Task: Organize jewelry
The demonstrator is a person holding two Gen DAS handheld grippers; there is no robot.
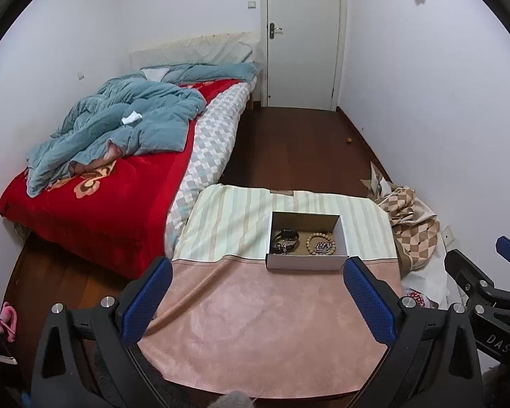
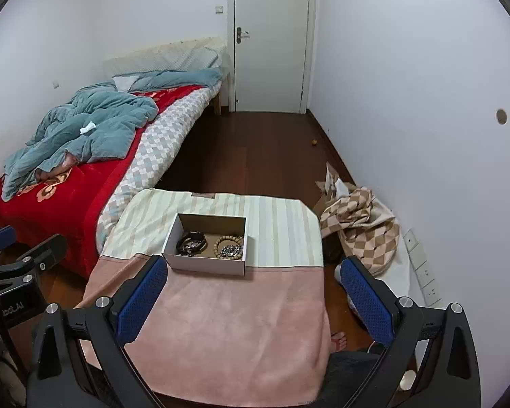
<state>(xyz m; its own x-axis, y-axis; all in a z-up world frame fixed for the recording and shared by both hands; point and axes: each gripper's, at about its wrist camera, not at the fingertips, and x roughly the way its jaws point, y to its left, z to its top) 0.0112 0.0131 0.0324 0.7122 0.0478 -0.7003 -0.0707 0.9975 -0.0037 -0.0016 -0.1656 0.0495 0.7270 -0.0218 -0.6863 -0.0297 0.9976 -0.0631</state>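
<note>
A small open cardboard box [image 1: 306, 261] [image 2: 204, 265] sits on a table draped in a pink and striped cloth [image 1: 255, 312] [image 2: 227, 323]. Inside lie a black strap bracelet [image 1: 285, 238] [image 2: 191, 240], a wooden bead bracelet [image 1: 314, 238] [image 2: 221, 239] and a silver chain bracelet [image 1: 323, 247] [image 2: 232, 250]. My left gripper [image 1: 256, 272] is open and empty, above the cloth just short of the box. My right gripper [image 2: 253, 272] is open and empty, to the right of the box's near edge. The right gripper also shows in the left wrist view [image 1: 476, 272].
A bed with a red blanket [image 1: 95, 204] and a blue quilt [image 1: 125, 119] stands on the left. A checkered cloth pile [image 1: 411, 227] [image 2: 360, 224] lies by the right wall. A white door [image 1: 302, 34] is at the far end, with dark wooden floor [image 2: 255, 149] between.
</note>
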